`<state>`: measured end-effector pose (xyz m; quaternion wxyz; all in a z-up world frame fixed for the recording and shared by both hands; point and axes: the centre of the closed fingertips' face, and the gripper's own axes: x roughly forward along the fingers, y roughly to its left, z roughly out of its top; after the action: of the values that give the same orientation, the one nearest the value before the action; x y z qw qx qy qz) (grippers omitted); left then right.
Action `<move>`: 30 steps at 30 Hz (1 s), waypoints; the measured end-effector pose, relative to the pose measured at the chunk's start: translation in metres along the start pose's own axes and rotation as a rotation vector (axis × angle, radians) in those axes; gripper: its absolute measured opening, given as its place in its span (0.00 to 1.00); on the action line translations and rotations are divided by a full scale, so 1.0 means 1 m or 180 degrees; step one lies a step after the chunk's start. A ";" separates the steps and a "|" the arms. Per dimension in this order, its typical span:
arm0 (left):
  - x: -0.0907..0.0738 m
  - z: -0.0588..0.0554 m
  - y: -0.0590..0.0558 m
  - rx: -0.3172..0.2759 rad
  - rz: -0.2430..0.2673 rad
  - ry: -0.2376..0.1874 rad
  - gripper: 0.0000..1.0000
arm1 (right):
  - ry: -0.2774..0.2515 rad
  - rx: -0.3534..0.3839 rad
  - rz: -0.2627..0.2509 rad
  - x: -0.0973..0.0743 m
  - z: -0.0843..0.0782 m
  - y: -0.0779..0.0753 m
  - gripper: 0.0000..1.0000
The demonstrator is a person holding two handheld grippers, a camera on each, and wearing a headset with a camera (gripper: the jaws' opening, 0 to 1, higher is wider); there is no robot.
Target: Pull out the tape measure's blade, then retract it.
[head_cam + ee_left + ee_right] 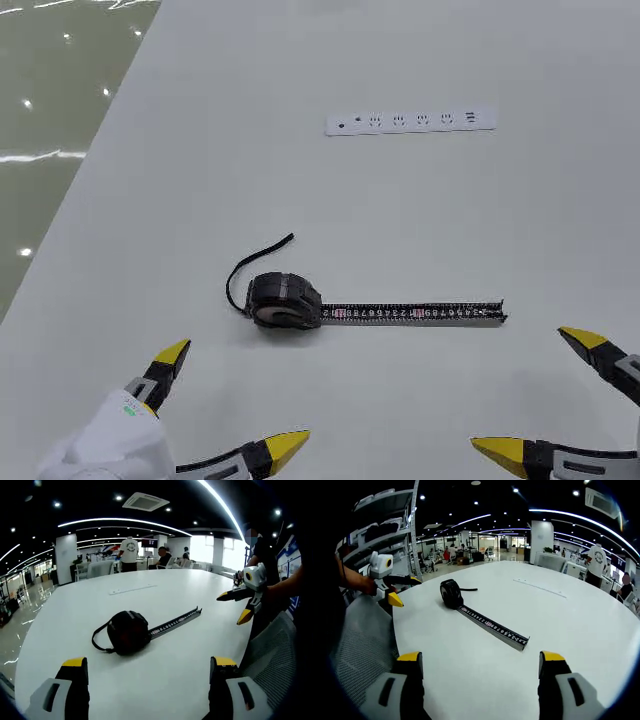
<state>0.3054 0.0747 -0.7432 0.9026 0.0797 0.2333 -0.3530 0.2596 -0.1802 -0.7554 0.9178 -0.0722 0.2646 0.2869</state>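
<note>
Head view: left tool (232, 395) and right tool (532, 390) both spread, tape measure (283, 301) lying free

Each tool hovers low over the white tabletop (420, 220), yellow-tipped jaws wide apart and gripping nothing. Just beyond the left tool lies the black tape measure. Its blade (420, 313) is drawn out flat across the tabletop, with the hook end ahead of the right tool. A black strap (250, 262) loops behind the case. Farther off lies a white power strip (410, 121).
</note>
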 end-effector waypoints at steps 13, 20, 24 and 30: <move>-0.001 0.007 -0.003 -0.0096 0.0182 -0.0083 0.98 | -0.0071 0.0131 -0.0134 0.000 0.004 0.009 0.97; -0.001 0.010 -0.003 -0.0155 0.0250 -0.0129 0.98 | -0.0080 0.0147 -0.0134 -0.001 0.004 0.010 0.97; 0.001 0.011 -0.002 -0.0199 0.0345 -0.0130 0.98 | -0.0076 0.0155 -0.0137 -0.001 0.003 0.010 0.96; 0.004 0.015 0.001 -0.0210 0.0507 -0.0139 0.98 | -0.0075 0.0146 -0.0129 -0.001 0.003 0.009 0.96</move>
<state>0.3136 0.0682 -0.7319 0.9348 0.0604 0.2180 -0.2738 0.2551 -0.1728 -0.7516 0.9279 -0.0531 0.2588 0.2630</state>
